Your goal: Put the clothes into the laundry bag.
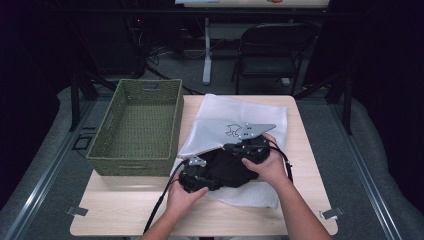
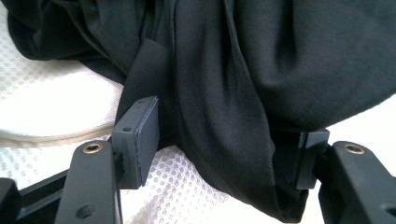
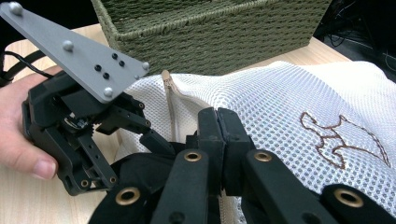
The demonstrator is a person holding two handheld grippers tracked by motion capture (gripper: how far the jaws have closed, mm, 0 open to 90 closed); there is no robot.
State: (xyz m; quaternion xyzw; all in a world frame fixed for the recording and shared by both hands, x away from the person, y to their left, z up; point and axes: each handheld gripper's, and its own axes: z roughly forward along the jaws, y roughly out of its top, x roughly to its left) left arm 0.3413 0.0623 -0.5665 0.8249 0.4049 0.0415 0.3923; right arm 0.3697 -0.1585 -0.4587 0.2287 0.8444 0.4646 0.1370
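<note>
A white mesh laundry bag (image 1: 235, 112) with an embroidered outline (image 3: 343, 135) lies on the wooden table (image 1: 305, 165). A black garment (image 1: 227, 170) sits bunched at the bag's near, open edge. My left gripper (image 2: 224, 149) is open around a hanging fold of the black garment (image 2: 224, 93); mesh shows between its left pad (image 2: 140, 135) and the cloth. My right gripper (image 3: 219, 126) is shut on the bag's edge beside the zipper (image 3: 170, 102), holding it raised above the garment. In the high view the left gripper (image 1: 192, 172) is at the garment's left and the right gripper (image 1: 235, 147) at its top.
A green woven basket (image 1: 140, 125) stands empty on the table's left half, close against the bag. A dark folding chair (image 1: 272, 50) stands beyond the far edge. Bare wood runs along the near edge of the table.
</note>
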